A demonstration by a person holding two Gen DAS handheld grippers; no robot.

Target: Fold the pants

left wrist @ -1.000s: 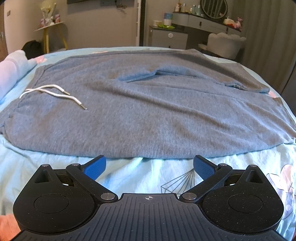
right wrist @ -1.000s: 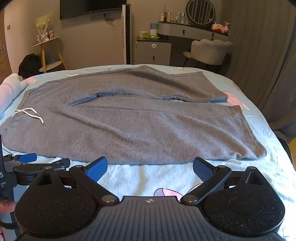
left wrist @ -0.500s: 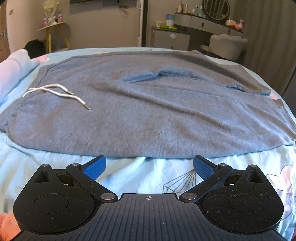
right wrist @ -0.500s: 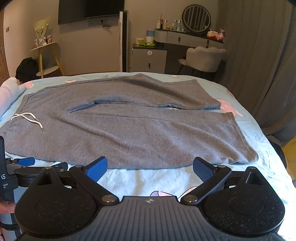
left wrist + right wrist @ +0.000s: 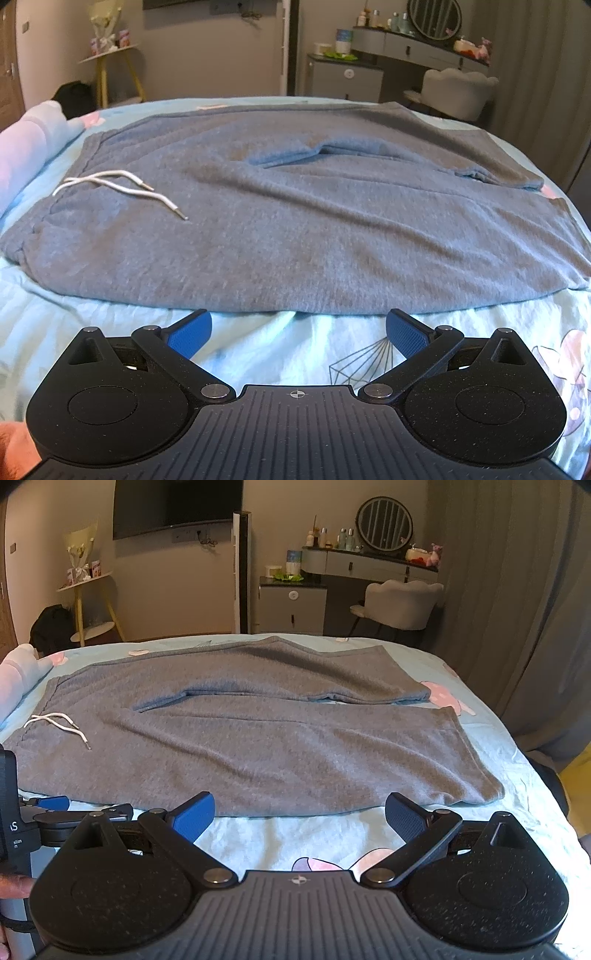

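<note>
Grey sweatpants lie spread flat on the bed, waistband at the left, both legs running right. A white drawstring lies on the waist area. In the right wrist view the pants show whole, with the leg cuffs at the right. My left gripper is open and empty, just short of the near hem. My right gripper is open and empty, at the near edge of the lower leg. The left gripper also shows at the right wrist view's left edge.
The pants lie on a light blue printed bedsheet. A rolled pink and white pillow lies at the bed's left edge. Beyond the bed stand a dresser with a round mirror, a padded chair, a yellow side table and curtains.
Both grippers have pulled back and risen slightly, so more of the room shows above the bed. The pants have not moved. Both grippers stay open.
</note>
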